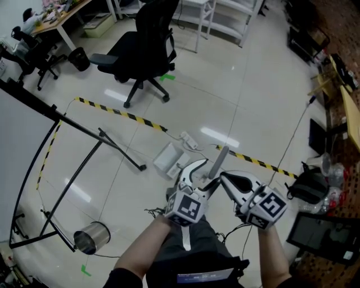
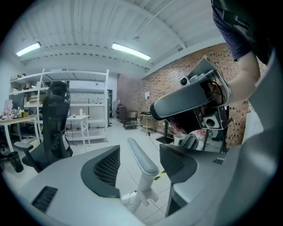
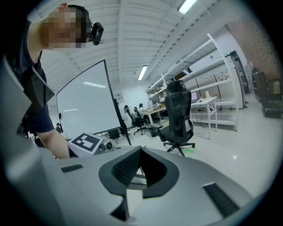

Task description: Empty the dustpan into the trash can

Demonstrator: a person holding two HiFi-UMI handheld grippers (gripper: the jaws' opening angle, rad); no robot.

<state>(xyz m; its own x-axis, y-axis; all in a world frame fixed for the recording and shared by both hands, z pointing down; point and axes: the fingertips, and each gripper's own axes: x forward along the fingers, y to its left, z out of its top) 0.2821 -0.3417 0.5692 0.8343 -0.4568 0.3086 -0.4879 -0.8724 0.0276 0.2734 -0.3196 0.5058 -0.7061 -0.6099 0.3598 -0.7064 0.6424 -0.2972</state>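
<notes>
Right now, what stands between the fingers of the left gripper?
The grey upright plastic dustpan handle, untouched between the open fingers, in the left gripper view.

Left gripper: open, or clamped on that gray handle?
Open. The gray handle stands between the pads of the left gripper, with a gap on each side; neither pad touches it.

A glossy pale floor (image 1: 247,84) spreads wide, crossed by yellow-and-black hazard tape (image 1: 121,114); a black office chair (image 1: 140,50) stands far left; white shelving (image 1: 225,17) lines the far side; a brick wall (image 2: 177,84) rises right; strip lights (image 2: 130,51) glow overhead.
</notes>
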